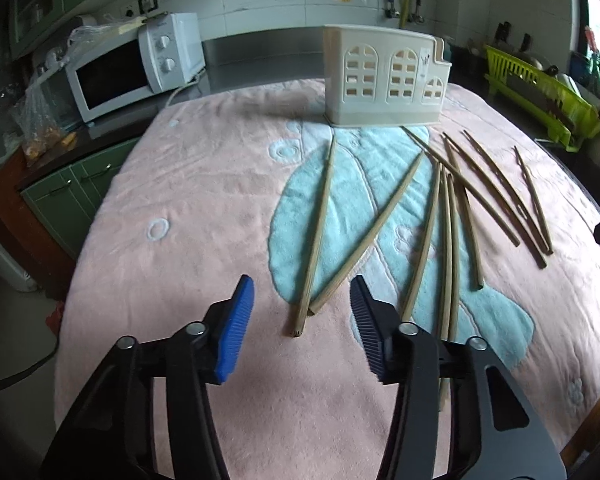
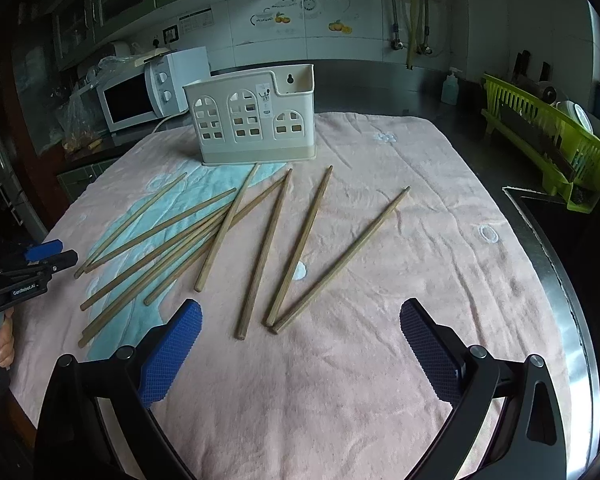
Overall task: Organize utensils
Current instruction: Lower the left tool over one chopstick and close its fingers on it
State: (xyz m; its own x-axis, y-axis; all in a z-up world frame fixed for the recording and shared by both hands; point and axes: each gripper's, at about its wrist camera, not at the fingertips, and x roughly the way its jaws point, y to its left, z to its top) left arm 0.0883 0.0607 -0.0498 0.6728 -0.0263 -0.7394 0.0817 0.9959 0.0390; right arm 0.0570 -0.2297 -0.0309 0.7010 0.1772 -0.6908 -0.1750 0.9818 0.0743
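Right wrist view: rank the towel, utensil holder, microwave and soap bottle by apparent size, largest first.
1. Pink towel, by far the largest.
2. Utensil holder and microwave look about alike; the holder stands nearer, so unranked.
3. Soap bottle, smallest.

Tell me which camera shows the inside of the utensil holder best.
The right wrist view: the utensil holder stands angled there, so its open top, inner back wall and hanging hole show. The left wrist view shows the holder front-on, only its windowed face and rim.
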